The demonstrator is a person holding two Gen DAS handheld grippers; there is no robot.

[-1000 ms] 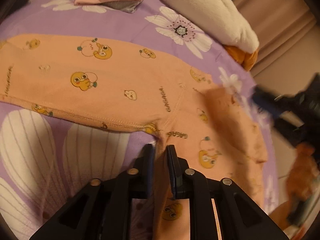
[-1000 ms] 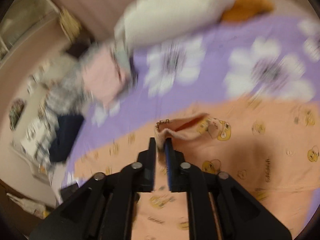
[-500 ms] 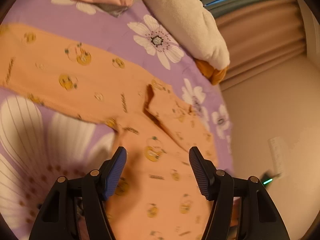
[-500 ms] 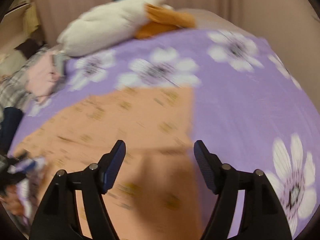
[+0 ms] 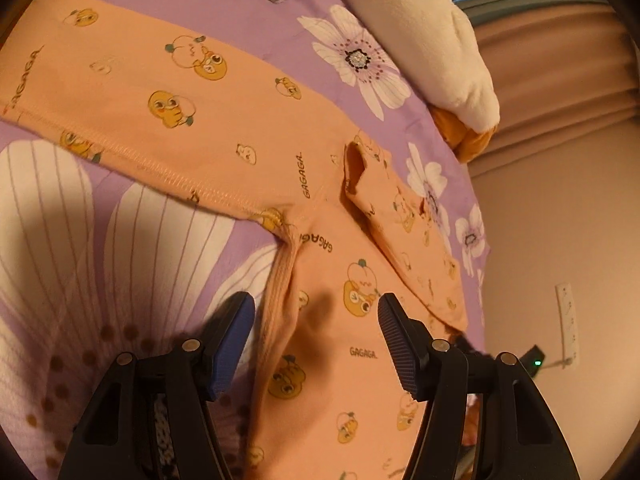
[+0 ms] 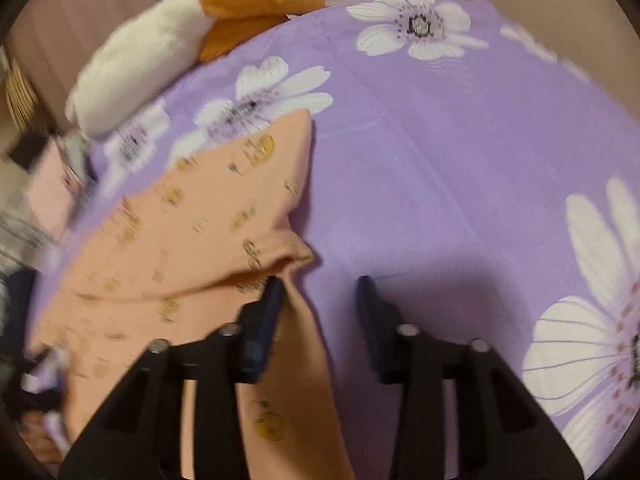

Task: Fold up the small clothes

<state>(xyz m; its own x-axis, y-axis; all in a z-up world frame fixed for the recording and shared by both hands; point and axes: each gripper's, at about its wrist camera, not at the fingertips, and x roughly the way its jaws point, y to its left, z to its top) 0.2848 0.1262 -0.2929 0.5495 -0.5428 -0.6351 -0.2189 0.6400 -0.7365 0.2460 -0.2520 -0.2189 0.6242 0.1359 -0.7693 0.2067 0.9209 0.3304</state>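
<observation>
Left tongs [image 5: 316,312] agape, right tongs [image 6: 320,296] closing

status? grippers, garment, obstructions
Left gripper open, holding nothing. Right gripper closing at the orange garment edge, not pinched yet. One flap folded over. Nothing in the way.

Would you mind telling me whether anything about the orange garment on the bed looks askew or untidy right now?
Yes. The orange garment lies on the purple bedsheet with one folded-over flap crooked and its edge curled up. At the crotch seam the fabric bunches into a ridge instead of lying flat.
</observation>
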